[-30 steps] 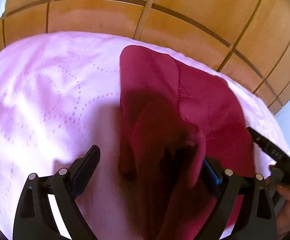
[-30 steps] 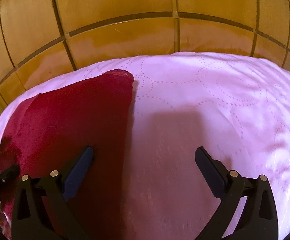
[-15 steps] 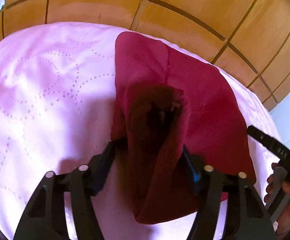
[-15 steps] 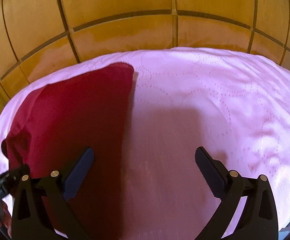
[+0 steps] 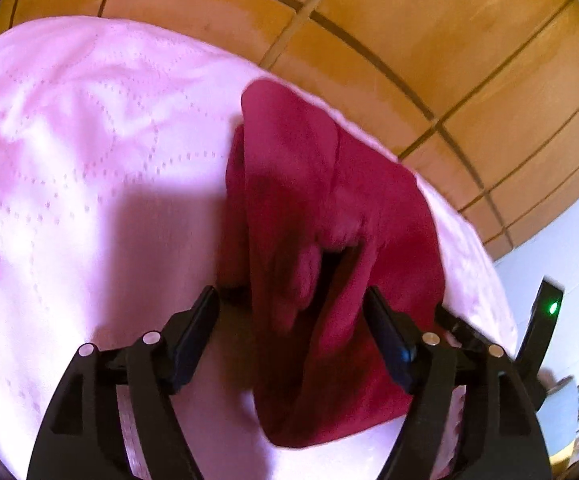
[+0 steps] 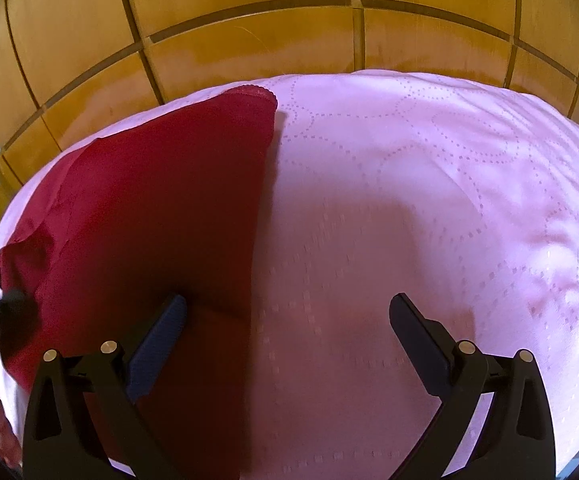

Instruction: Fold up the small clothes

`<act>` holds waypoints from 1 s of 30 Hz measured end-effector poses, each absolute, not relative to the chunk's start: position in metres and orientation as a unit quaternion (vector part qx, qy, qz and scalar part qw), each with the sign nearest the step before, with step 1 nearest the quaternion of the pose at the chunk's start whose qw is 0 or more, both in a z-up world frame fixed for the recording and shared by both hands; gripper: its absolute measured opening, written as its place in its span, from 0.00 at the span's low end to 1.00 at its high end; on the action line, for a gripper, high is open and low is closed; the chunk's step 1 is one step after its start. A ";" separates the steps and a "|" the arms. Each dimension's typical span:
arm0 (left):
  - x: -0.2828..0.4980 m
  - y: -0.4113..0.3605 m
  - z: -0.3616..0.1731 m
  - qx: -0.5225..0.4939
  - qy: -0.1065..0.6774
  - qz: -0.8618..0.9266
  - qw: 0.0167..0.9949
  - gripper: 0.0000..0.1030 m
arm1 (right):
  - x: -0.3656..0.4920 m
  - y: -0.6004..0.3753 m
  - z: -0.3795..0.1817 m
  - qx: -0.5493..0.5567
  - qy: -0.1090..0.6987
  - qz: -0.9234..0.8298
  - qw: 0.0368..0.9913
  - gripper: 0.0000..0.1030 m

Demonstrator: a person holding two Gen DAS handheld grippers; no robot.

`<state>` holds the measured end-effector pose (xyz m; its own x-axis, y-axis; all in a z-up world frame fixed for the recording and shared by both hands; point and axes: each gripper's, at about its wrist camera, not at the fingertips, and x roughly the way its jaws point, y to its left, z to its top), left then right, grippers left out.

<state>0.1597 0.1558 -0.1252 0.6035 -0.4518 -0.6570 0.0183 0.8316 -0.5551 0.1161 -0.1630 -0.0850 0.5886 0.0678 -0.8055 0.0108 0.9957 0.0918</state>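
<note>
Hovering low, left gripper (image 5: pixel 293 308) gapes around a raised fold of the red garment (image 5: pixel 329 208), not pinching | right gripper (image 6: pixel 287 316) wide apart, empty, straddling its side edge | garment at pink bedspread's (image 6: pixel 429 184) far edge by wooden panelling (image 6: pixel 249 20)

A: Location type?

B: Domestic bedroom. Work surface: a bed under a pink quilted bedspread (image 6: pixel 429 184) with dotted stitch loops.

A: Supporting evidence?

B: Wooden wall panelling (image 6: pixel 249 48) (orange-brown, divided by dark grooves) directly behind the bed; a dark red garment (image 5: pixel 369 216) lies on the bedspread.
</note>
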 end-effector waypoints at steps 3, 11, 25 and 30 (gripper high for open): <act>0.172 0.149 -0.113 -0.219 0.423 -0.117 0.872 0.55 | 0.116 -0.162 -0.085 0.041 0.452 0.013 0.891 0.97; 0.194 0.152 -0.115 -0.162 0.443 -0.083 0.878 0.28 | 0.111 -0.151 -0.085 0.034 0.465 0.025 0.884 0.97; 0.146 0.190 -0.149 -0.265 0.453 -0.124 0.842 0.74 | 0.107 -0.168 -0.096 0.069 0.457 0.076 0.884 0.97; 0.134 0.166 -0.142 -0.191 0.456 -0.143 0.857 0.74 | 0.103 -0.176 -0.097 0.078 0.458 0.106 0.879 0.97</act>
